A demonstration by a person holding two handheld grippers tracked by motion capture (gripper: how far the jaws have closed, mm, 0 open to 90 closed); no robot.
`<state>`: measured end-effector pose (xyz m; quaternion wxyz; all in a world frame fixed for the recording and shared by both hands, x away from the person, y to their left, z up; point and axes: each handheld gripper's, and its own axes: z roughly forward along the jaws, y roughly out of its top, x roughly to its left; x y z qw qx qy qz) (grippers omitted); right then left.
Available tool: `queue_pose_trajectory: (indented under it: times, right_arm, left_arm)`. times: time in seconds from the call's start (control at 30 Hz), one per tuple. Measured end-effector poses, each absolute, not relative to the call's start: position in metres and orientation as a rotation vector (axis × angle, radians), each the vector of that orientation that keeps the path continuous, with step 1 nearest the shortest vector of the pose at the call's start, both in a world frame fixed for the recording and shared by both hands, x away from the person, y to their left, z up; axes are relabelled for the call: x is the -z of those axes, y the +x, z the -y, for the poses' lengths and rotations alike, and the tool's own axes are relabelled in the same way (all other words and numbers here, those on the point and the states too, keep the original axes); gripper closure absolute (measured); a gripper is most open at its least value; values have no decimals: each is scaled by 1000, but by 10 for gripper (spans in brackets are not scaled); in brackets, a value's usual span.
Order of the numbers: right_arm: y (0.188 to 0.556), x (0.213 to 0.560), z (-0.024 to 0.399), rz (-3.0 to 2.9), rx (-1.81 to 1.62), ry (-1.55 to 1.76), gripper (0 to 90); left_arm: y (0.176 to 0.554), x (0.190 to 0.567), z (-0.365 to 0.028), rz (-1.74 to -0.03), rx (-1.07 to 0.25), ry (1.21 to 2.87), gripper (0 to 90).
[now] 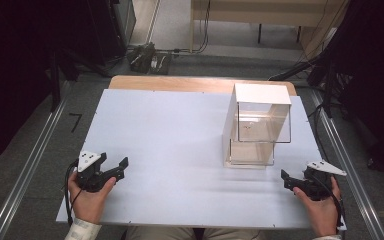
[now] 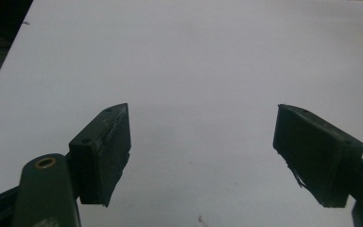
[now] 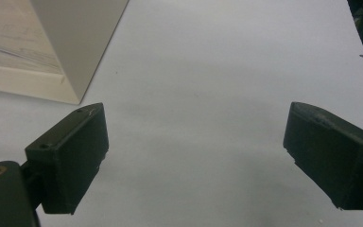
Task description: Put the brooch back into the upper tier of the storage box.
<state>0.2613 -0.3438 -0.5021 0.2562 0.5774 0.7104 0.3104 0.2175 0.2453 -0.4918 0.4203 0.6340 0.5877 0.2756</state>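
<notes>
A clear plastic box (image 1: 257, 127) with a white top and white left wall stands on the right half of the white board (image 1: 170, 130). My left gripper (image 1: 114, 162) rests low over the board's near left corner, held in a hand, jaws apart with nothing between them. In the left gripper view its jaws (image 2: 202, 108) frame bare white board. My right gripper (image 1: 287, 179) sits at the near right edge, just in front of the box, and is open and empty. In the right gripper view (image 3: 196, 106) the box's white corner (image 3: 71, 42) lies ahead to the left.
The board lies on a wooden table whose far edge (image 1: 180, 82) shows behind it. Metal rails (image 1: 30, 165) run along the floor on both sides. Cables and a power strip (image 1: 147, 57) lie on the floor beyond, with dark curtains at both sides.
</notes>
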Motion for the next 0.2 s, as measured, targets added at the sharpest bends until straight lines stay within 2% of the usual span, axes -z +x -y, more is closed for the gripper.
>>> queue_pose_trajectory:
  times: [0.2]
  right_arm:
    - [261, 502, 345, -1929, -845, 1567, 59]
  left_arm:
    - [217, 494, -246, -1485, -687, 1594, 215]
